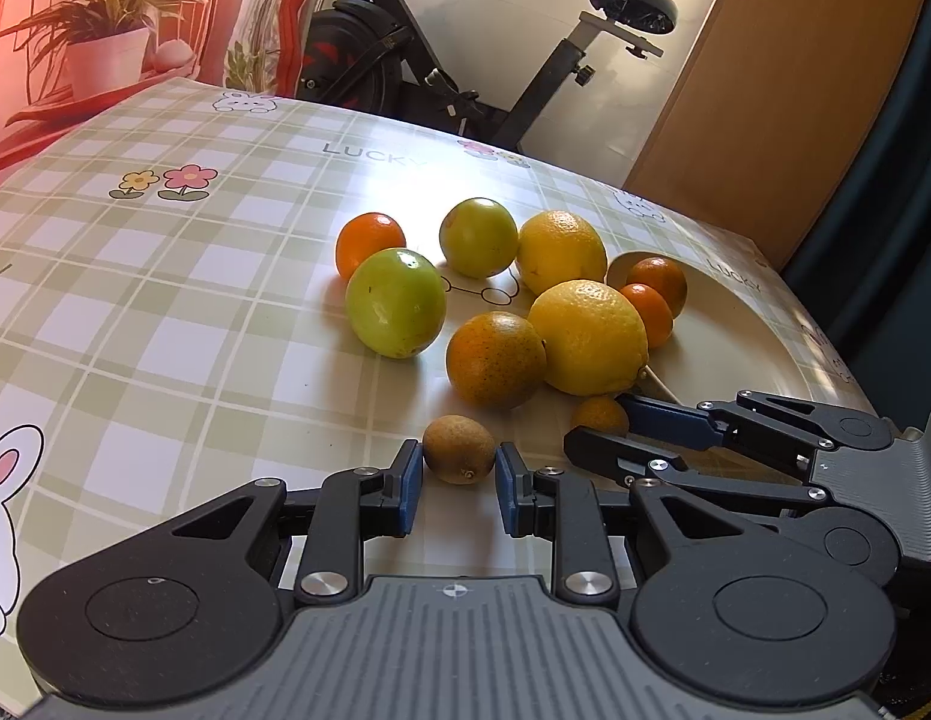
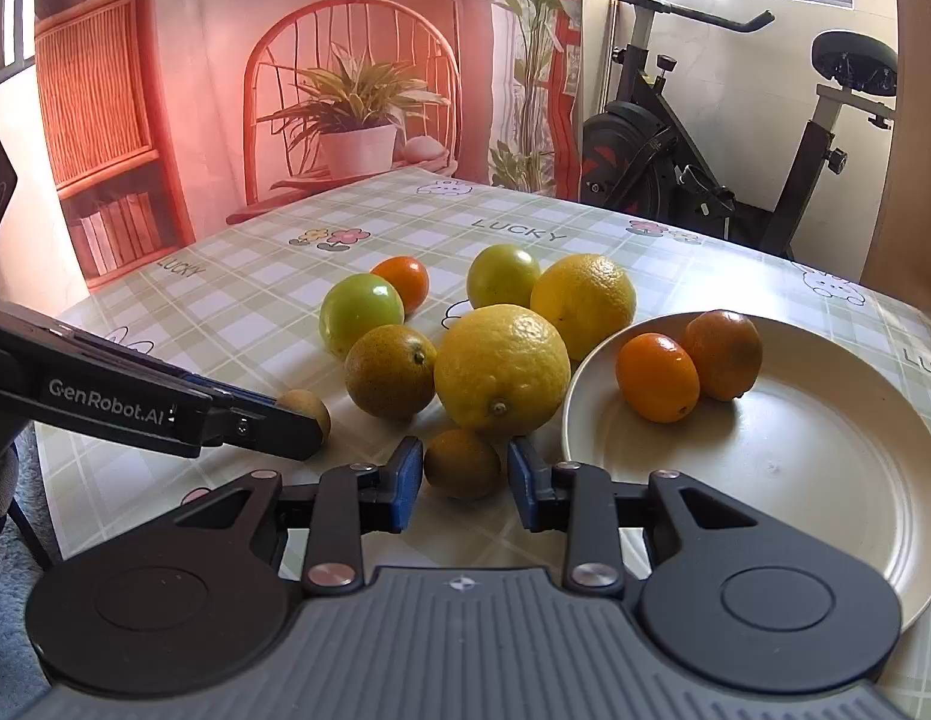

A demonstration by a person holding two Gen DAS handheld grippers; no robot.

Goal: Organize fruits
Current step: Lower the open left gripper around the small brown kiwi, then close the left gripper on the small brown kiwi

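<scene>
Two grippers work close together at the near side of the fruit pile: the left gripper [image 1: 456,468] has its jaws narrow on a brown fruit [image 1: 459,449], and beside it the right gripper [image 2: 462,468] is closed on a small orange fruit [image 2: 462,463], probably both gripped to be carried to the plate [image 2: 825,480]. The other fruits crowd behind, a lemon [image 2: 501,369] just beyond the right fingers. The plate at right holds only two oranges, so much room stays free there, but its rim is near and the table [image 1: 165,330] edge lies beyond it
</scene>
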